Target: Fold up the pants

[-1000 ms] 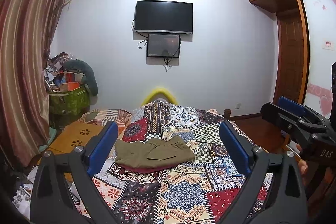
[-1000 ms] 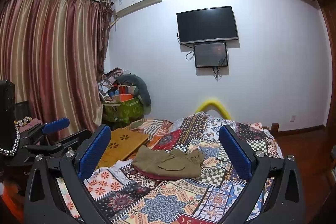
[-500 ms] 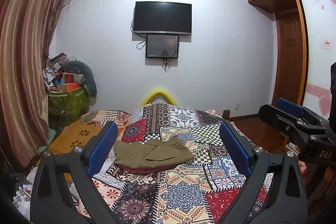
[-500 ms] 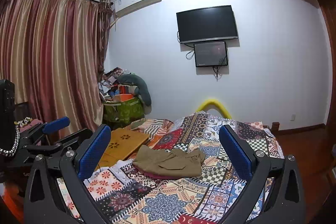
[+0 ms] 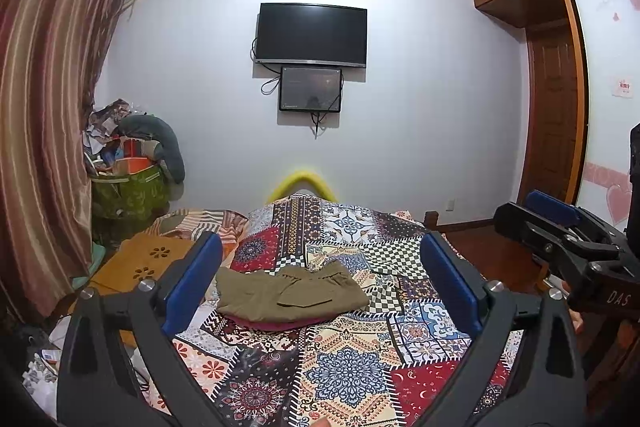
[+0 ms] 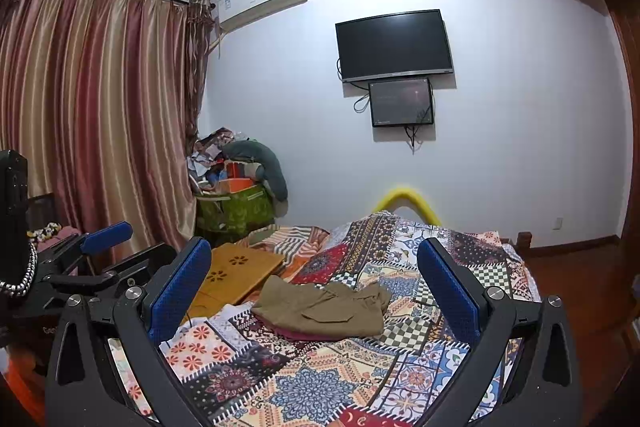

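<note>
Even, cool indoor light on my two feeds, soft shadows under the television (image 5: 311, 35) and wall screen (image 6: 401, 102), no glare, strong fisheye bending at the curtain (image 6: 92, 107), dark vignette corners, room sharp, my near fingers (image 5: 192, 283) slightly soft.

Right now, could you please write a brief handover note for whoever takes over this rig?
Left tool: open, empty, held back from the bed.
Right tool: open, empty, also held back.
Olive pants: folded into a compact bundle on the patchwork quilt, on top of a dark red garment.
Done: the fold appears finished.
Left: probably only tidying the slightly rumpled far edge, if wanted.
</note>
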The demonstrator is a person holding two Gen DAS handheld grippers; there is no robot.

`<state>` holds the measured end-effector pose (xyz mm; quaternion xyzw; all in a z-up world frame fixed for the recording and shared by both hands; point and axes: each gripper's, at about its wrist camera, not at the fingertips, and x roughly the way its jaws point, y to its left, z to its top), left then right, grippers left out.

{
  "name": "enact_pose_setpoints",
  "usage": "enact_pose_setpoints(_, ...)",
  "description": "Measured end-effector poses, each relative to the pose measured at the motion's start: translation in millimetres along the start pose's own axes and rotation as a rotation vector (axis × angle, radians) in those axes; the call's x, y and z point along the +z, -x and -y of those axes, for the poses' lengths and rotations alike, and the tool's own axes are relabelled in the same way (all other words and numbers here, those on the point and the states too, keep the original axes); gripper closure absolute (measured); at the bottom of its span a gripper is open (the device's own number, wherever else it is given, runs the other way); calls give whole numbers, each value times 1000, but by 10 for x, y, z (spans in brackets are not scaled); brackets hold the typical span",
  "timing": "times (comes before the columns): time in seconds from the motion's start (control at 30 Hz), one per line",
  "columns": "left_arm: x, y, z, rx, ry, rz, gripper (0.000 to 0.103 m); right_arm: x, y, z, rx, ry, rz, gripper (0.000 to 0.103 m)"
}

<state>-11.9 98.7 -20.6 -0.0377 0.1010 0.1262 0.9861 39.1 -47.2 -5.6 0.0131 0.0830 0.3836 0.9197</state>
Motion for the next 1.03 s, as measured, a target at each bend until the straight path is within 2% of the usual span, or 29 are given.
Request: enact_pose_setpoints(1.03,-10,-32,-39,-59,16,-24,3,-59,-20,-14,-6,-4,-16,0)
